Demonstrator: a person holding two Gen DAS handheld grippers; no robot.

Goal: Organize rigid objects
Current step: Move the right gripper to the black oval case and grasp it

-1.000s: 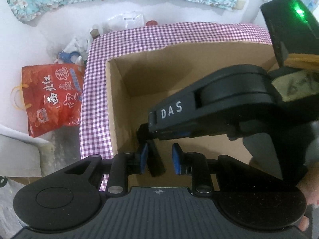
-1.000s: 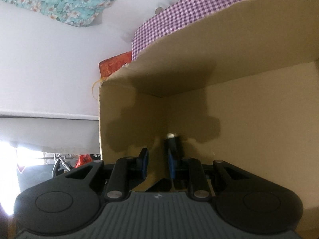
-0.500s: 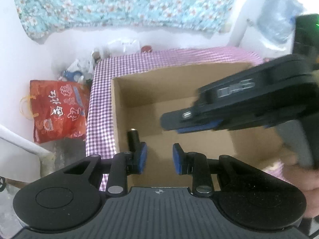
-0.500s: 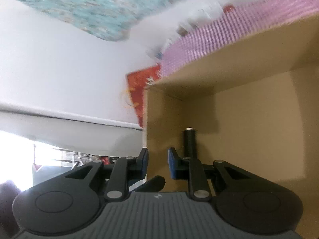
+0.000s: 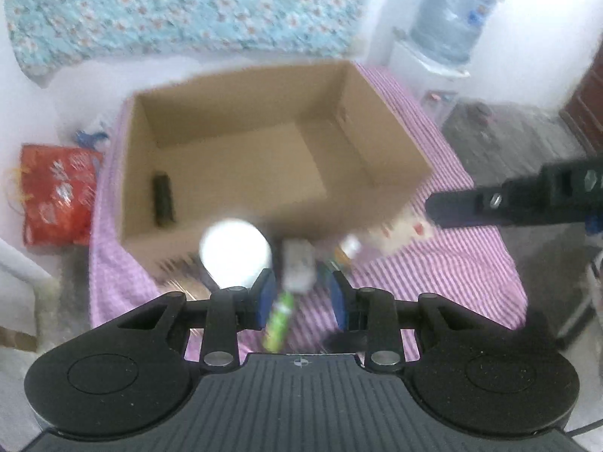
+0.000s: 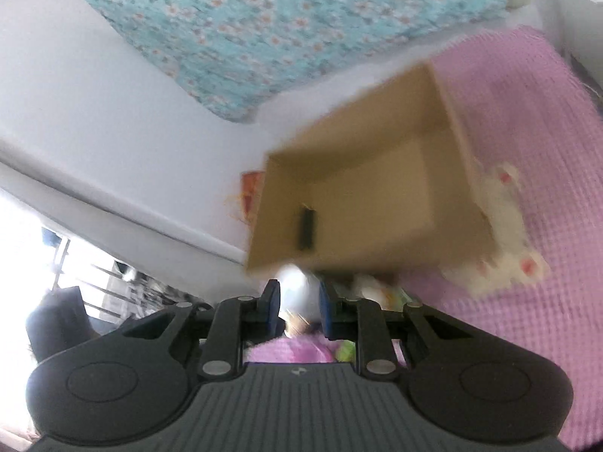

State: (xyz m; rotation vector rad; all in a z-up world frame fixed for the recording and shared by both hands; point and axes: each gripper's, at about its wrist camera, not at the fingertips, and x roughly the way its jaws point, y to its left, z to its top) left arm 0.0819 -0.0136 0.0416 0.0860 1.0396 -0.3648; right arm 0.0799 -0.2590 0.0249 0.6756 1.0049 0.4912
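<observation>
An open cardboard box (image 5: 392, 143) stands on the purple checked tablecloth (image 5: 444, 267); it also shows in the right wrist view (image 6: 463, 158). A black cylinder (image 5: 162, 199) lies inside at its left wall, seen too in the right wrist view (image 6: 306, 232). My left gripper (image 5: 299, 298) is open and empty above blurred items in front of the box: a white round object (image 5: 235, 254), a whitish small box (image 5: 298, 266), a green tube (image 5: 278, 320). My right gripper (image 6: 299, 304) is open and empty, pulled back from the box. It shows at the right of the left wrist view (image 5: 527, 197).
A white plush toy (image 6: 505, 233) lies against the box's right side. A red bag (image 5: 56, 196) sits on the floor to the left. A water dispenser (image 5: 448, 26) stands at the back right. A floral cloth (image 5: 181, 3) hangs on the wall.
Both grippers have pulled back and up out of the box. The black cylinder, let go by the right gripper, stays inside the box. The right gripper has swung off to the right.
</observation>
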